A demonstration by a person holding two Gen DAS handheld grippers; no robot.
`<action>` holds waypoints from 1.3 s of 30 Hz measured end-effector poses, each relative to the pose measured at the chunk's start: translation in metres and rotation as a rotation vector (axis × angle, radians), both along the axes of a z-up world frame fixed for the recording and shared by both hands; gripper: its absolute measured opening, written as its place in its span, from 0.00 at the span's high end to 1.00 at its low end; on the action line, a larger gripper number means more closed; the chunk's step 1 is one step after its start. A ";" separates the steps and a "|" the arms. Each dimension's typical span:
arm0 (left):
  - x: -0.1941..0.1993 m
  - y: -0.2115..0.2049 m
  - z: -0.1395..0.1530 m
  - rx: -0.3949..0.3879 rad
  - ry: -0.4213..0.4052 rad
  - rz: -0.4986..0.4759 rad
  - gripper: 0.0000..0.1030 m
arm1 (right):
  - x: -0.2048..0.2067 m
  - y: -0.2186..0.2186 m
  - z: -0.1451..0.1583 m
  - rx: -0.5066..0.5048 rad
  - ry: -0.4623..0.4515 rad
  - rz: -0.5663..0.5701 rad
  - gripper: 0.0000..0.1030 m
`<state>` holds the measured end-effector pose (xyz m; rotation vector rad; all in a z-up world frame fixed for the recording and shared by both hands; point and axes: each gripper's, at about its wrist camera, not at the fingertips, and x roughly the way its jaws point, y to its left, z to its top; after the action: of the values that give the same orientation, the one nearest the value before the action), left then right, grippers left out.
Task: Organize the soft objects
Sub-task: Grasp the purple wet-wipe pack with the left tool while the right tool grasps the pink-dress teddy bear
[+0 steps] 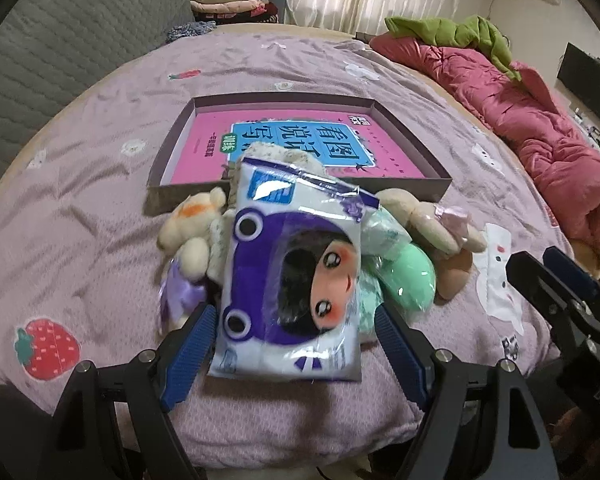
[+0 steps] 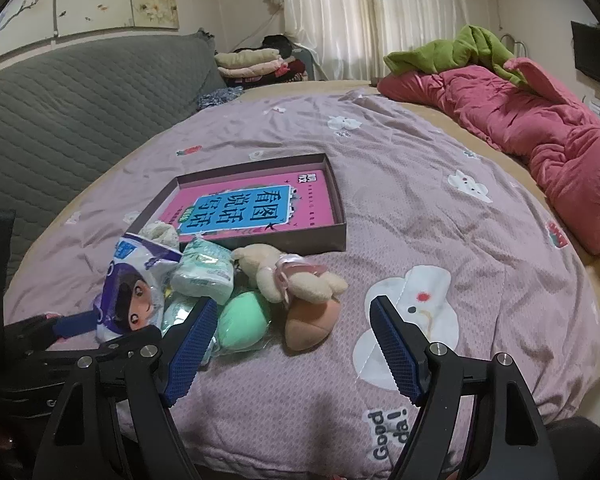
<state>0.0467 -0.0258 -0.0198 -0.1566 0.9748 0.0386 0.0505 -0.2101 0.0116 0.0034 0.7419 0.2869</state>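
I have barely begun: my left gripper (image 1: pixel 296 344) straddles the tissue pack (image 1: pixel 292 280) unclosed, my right gripper (image 2: pixel 292 344) gapes empty, and the box (image 1: pixel 420 152) (book only) awaits the plush bear (image 2: pixel 296 280).

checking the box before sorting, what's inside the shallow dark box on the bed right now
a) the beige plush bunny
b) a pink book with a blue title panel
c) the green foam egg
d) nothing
b: the shallow dark cardboard box holds a flat pink book with a blue title panel; the soft toys lie on the bedspread in front of it.
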 end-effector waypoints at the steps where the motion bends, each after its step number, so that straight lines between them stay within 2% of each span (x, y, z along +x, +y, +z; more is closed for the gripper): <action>1: 0.003 0.000 0.000 0.005 0.002 0.005 0.22 | 0.003 0.000 0.000 -0.006 0.000 0.009 0.23; 6: 0.015 -0.001 0.000 0.052 0.000 0.024 0.22 | 0.026 0.000 -0.004 -0.055 0.028 0.094 0.23; 8: 0.020 0.000 -0.001 0.064 0.001 0.032 0.22 | 0.036 0.004 -0.007 -0.105 0.035 0.126 0.23; 13: 0.029 0.003 -0.003 0.068 0.011 0.048 0.22 | 0.059 0.015 -0.023 -0.185 0.076 0.217 0.23; 21: 0.035 0.010 -0.009 0.071 0.011 0.062 0.26 | 0.082 0.041 -0.049 -0.350 0.075 0.272 0.24; 23: 0.034 0.013 -0.010 0.075 -0.006 0.065 0.31 | 0.086 0.044 -0.054 -0.379 0.067 0.271 0.24; 24: 0.032 0.014 -0.011 0.083 -0.016 0.065 0.32 | 0.089 0.045 -0.056 -0.383 0.070 0.270 0.25; 26: 0.029 0.016 -0.016 0.087 -0.031 0.067 0.34 | 0.096 0.044 -0.061 -0.364 0.091 0.272 0.37; 27: 0.027 0.018 -0.019 0.073 -0.032 0.071 0.35 | 0.099 0.044 -0.062 -0.354 0.105 0.273 0.50; 28: 0.025 0.018 -0.020 0.069 -0.038 0.073 0.36 | 0.103 0.043 -0.064 -0.345 0.119 0.270 0.56; 32: 0.019 0.019 -0.014 0.075 -0.078 0.066 0.37 | 0.107 0.035 -0.060 -0.289 0.132 0.252 0.59; 39: 0.002 0.031 0.015 0.042 -0.173 0.074 0.38 | 0.103 0.030 -0.044 -0.230 0.090 0.246 0.62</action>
<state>0.0491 0.0056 -0.0049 -0.1550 0.7946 0.1120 0.1538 -0.1800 -0.0323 -0.2960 0.8629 0.4365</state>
